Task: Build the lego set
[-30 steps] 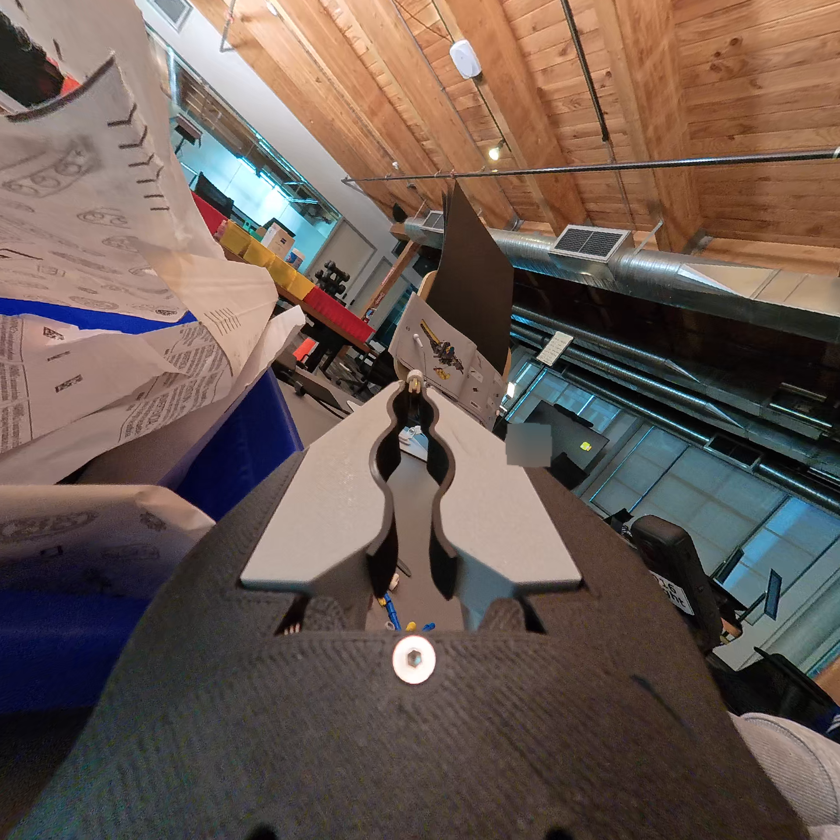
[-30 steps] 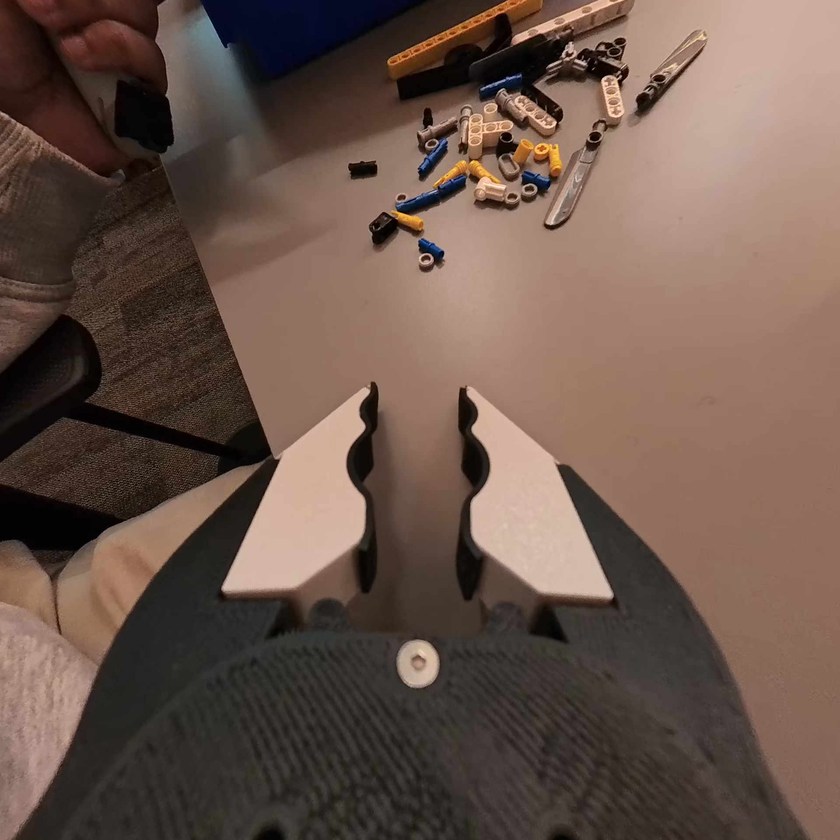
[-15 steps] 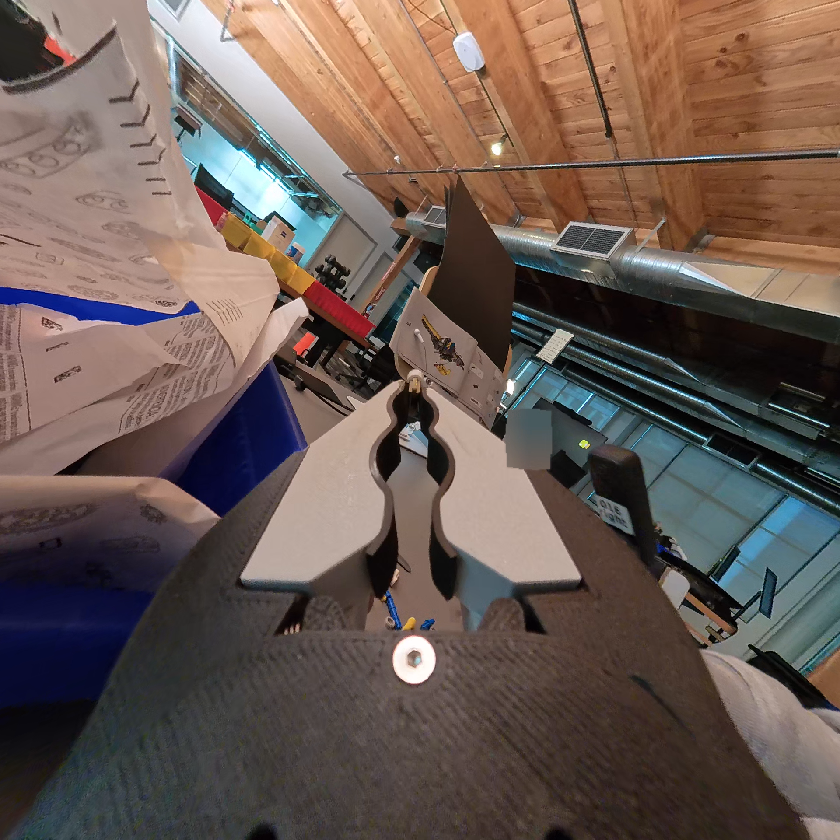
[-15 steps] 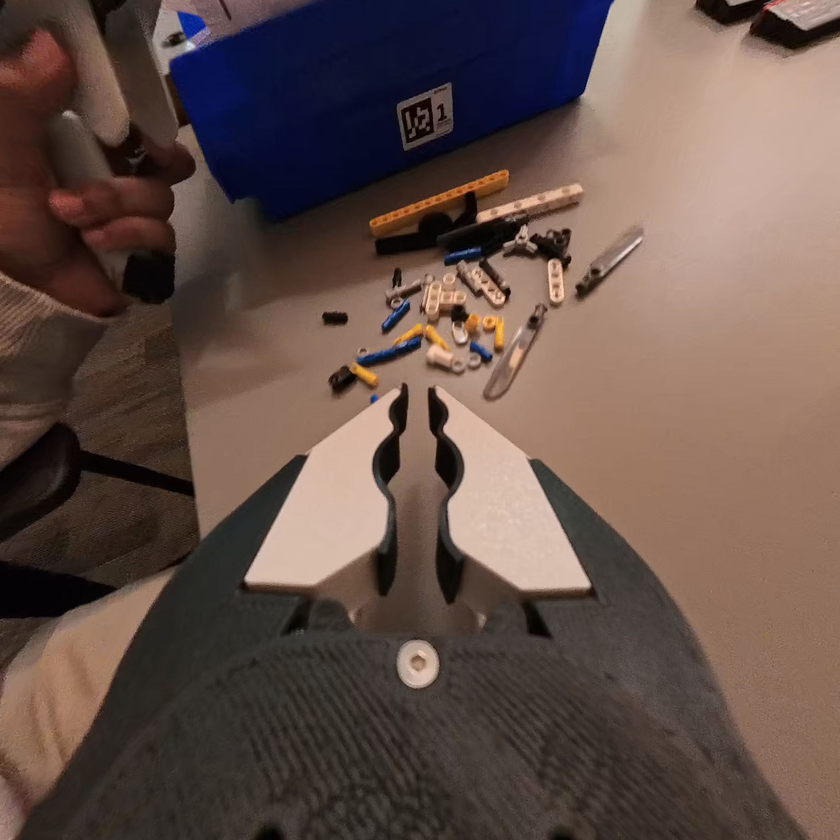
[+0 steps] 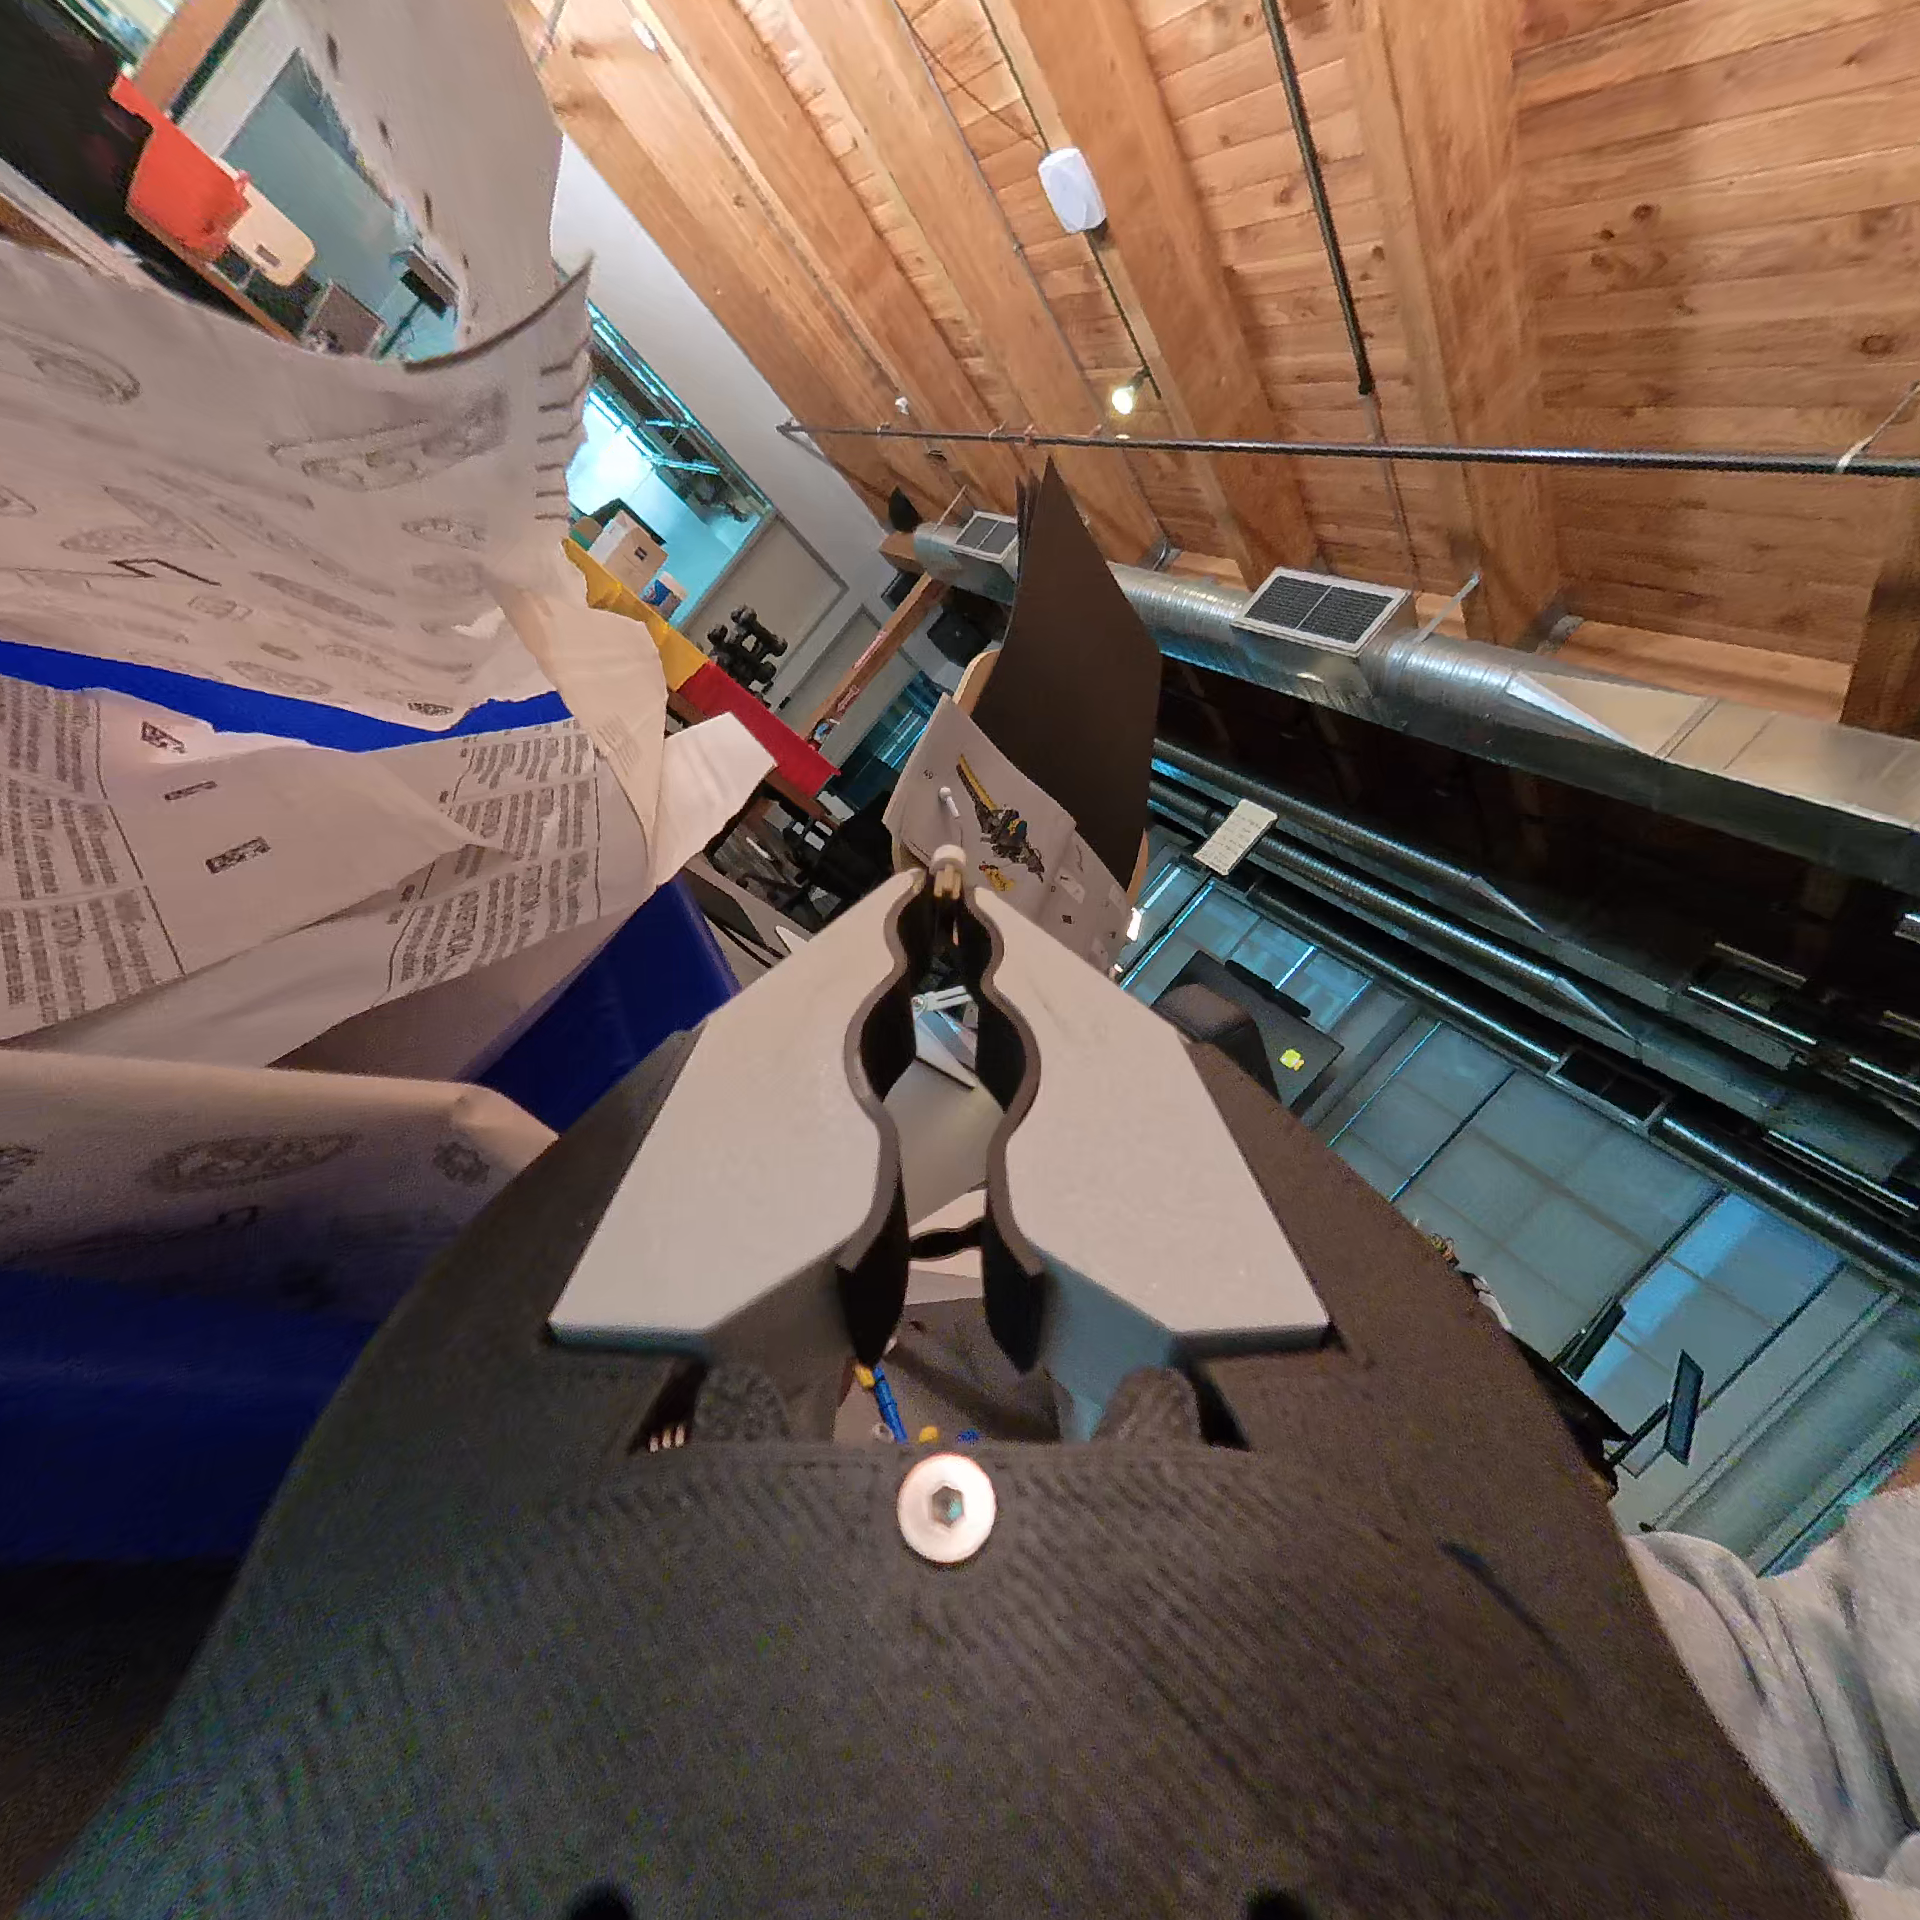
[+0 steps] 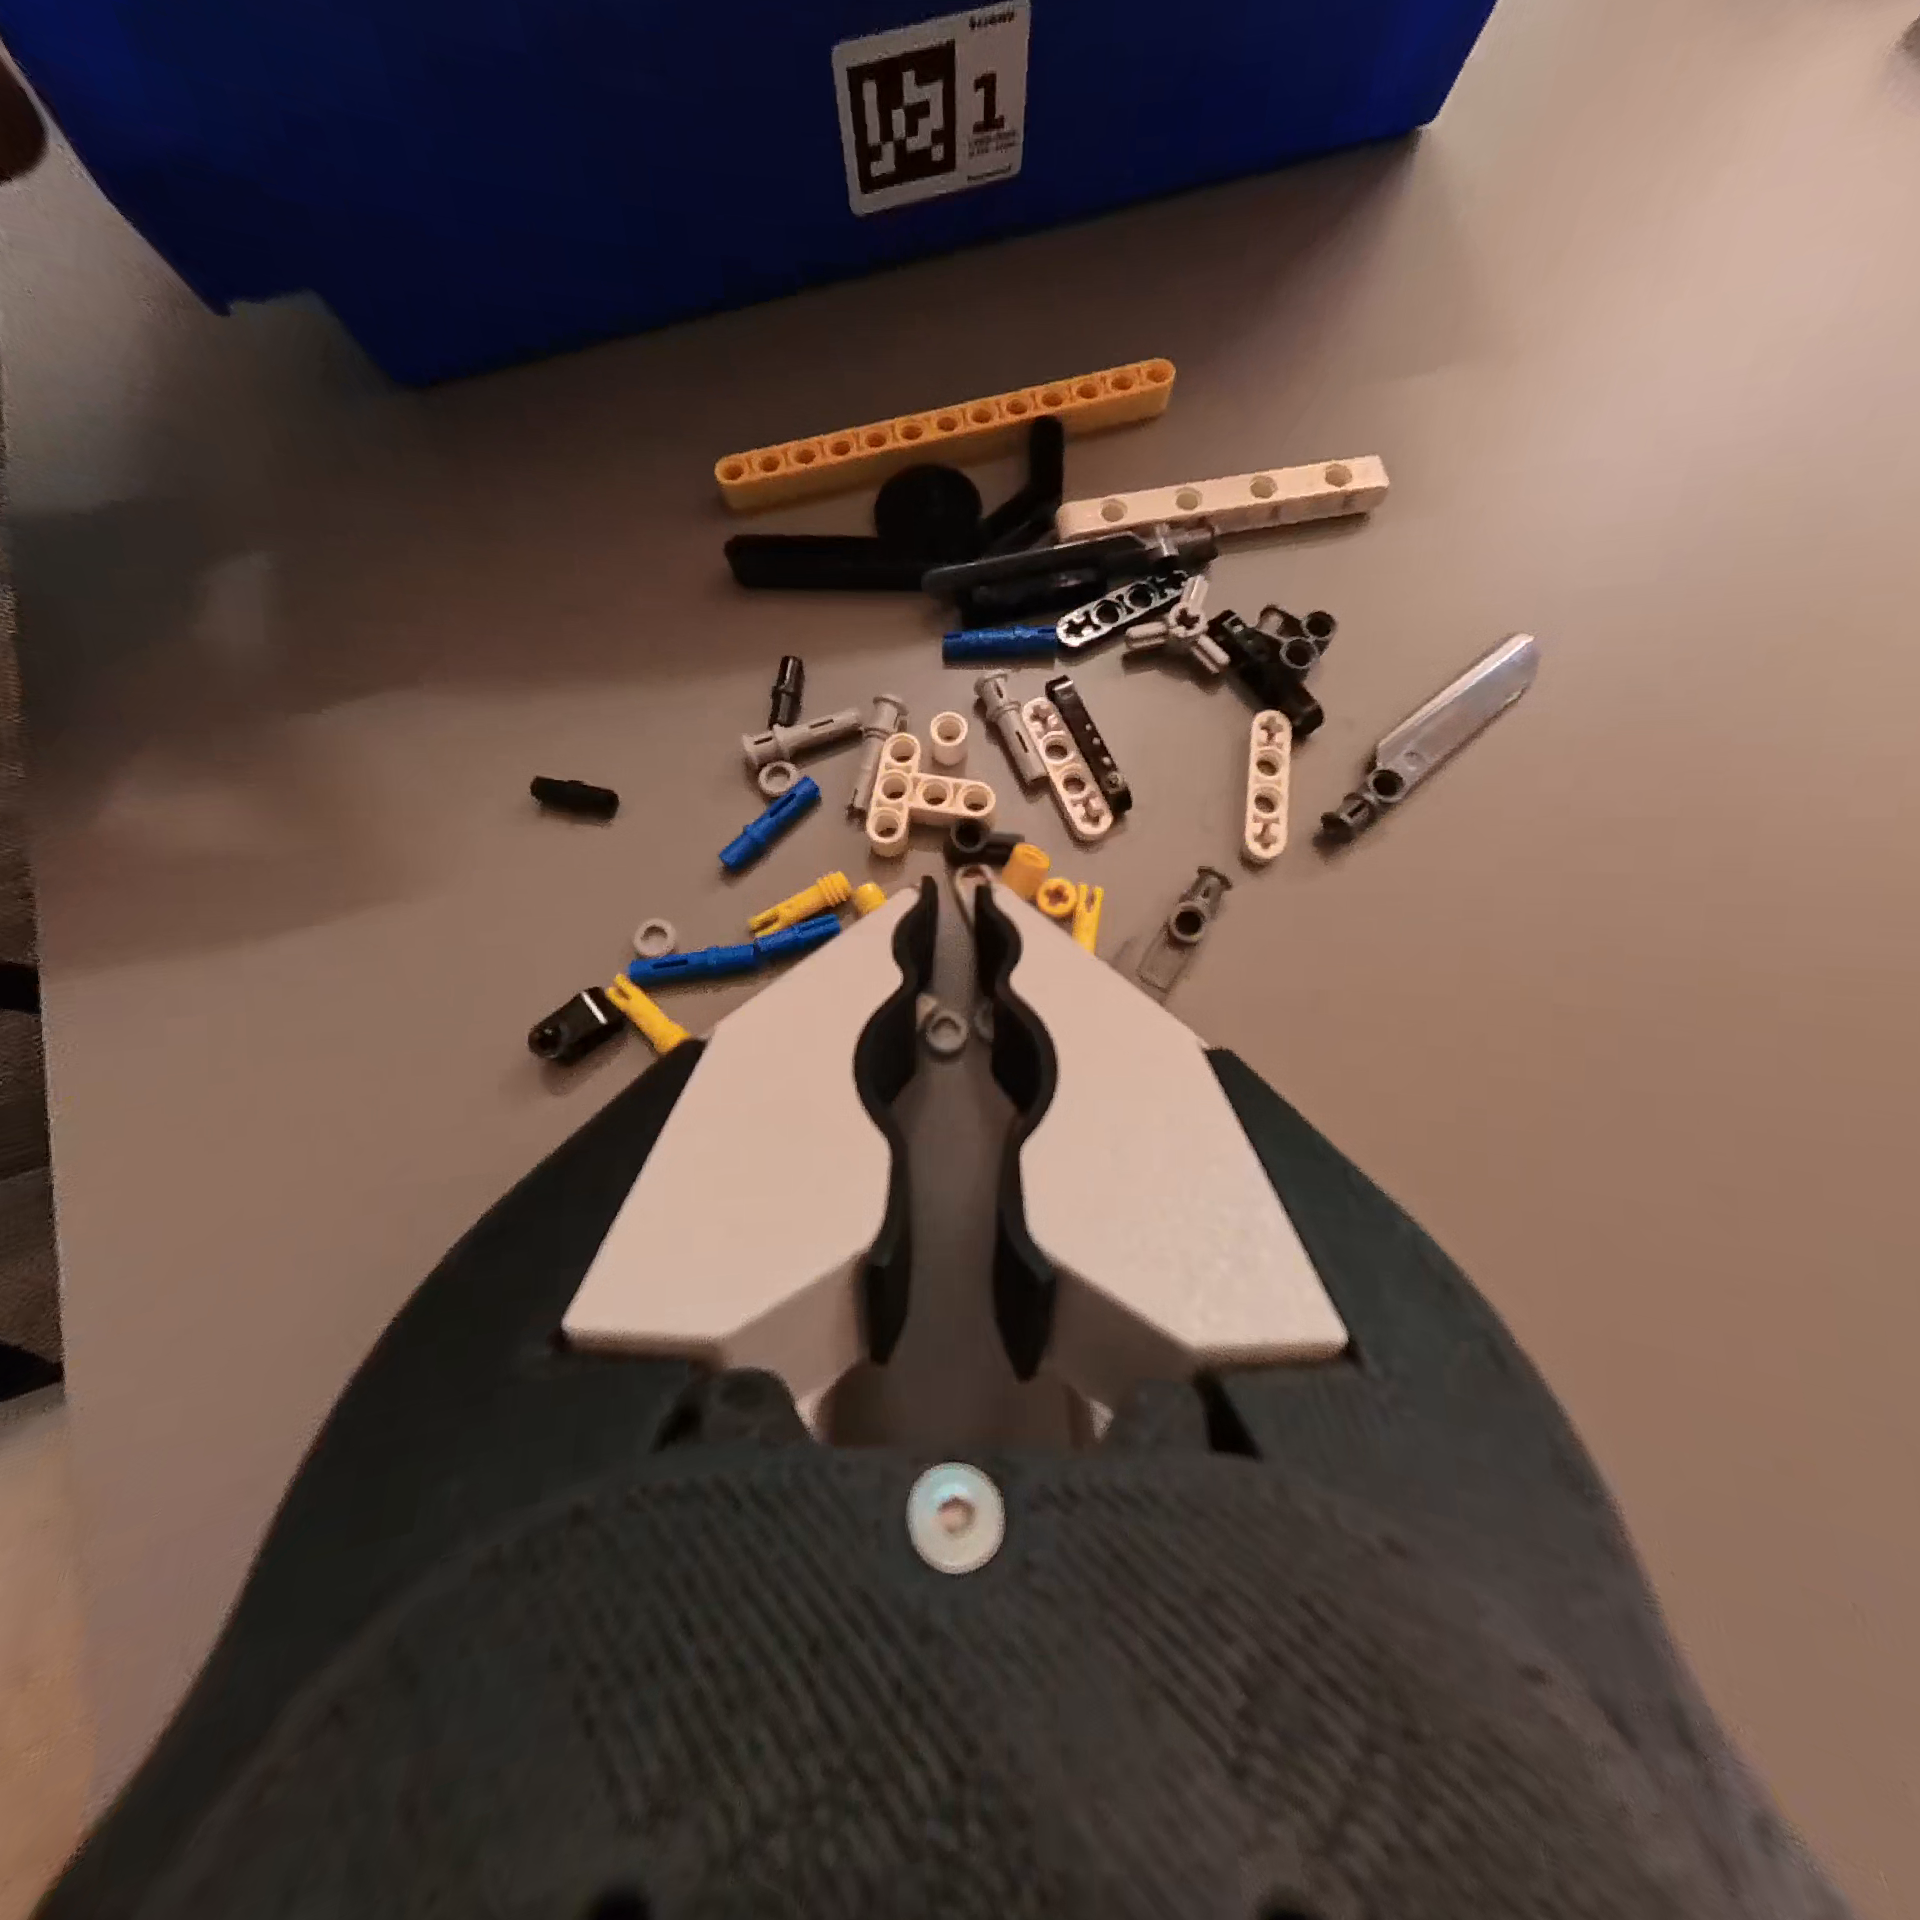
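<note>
In the left wrist view my left gripper [image 5: 943, 896] points up toward the ceiling and is shut on a small white and tan lego pin [image 5: 943, 864] at its tips. In the right wrist view my right gripper [image 6: 954, 896] hangs low over a pile of loose lego parts on the table [image 6: 1558, 1039]. Its jaws stand a narrow gap apart with nothing between the tips. The pile holds a long yellow beam [image 6: 945, 431], a white beam [image 6: 1226, 499], a white T-shaped piece [image 6: 925, 795], blue pins [image 6: 769, 821], yellow pins and a silver blade [image 6: 1444, 727].
A blue bin [image 6: 520, 156] with a black-and-white marker tag [image 6: 930, 104] stands just behind the pile. In the left wrist view the bin [image 5: 613, 997] holds printed paper sheets [image 5: 260, 623]. An instruction booklet [image 5: 997, 821] is propped up beyond the tips. A grey sleeve [image 5: 1787, 1662] is at lower right.
My right gripper has moved forward over the table to the pile, and its jaws have closed from wide apart to a narrow gap. My left gripper has kept hold of the pin and shifted only slightly.
</note>
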Tool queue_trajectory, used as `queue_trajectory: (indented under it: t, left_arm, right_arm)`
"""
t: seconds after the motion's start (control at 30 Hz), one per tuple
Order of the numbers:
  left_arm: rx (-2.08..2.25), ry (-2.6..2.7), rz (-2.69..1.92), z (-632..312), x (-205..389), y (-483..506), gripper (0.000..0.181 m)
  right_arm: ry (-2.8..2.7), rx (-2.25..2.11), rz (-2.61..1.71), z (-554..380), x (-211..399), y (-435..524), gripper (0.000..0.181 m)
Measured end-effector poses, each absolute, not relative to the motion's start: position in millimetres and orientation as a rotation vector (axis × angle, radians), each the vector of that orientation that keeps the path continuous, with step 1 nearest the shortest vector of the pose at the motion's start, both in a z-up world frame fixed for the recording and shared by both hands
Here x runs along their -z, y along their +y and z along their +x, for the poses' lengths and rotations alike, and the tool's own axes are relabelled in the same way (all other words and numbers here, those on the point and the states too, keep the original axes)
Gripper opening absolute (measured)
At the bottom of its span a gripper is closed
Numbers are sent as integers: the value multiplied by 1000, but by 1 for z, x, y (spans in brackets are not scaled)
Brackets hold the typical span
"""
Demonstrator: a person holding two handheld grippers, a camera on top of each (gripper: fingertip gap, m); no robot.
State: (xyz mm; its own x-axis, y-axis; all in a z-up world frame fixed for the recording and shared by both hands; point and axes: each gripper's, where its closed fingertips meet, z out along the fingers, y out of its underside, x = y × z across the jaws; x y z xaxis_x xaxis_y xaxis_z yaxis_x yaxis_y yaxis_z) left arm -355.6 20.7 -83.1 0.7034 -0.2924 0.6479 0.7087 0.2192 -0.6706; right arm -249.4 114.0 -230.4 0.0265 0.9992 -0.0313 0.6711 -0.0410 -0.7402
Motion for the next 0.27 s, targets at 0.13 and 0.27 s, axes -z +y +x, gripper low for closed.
queue_trajectory:
  t: [0.13,0.27]
  left_arm:
    - [749,-429,-1147,-353,82,21,0]
    - [761,-425,-1140,-349,80,22,0]
  right_arm:
    - [-1709,-744,-1764,-251,231,117,1]
    - [-1736,-700,-1741,-252,231,117,12]
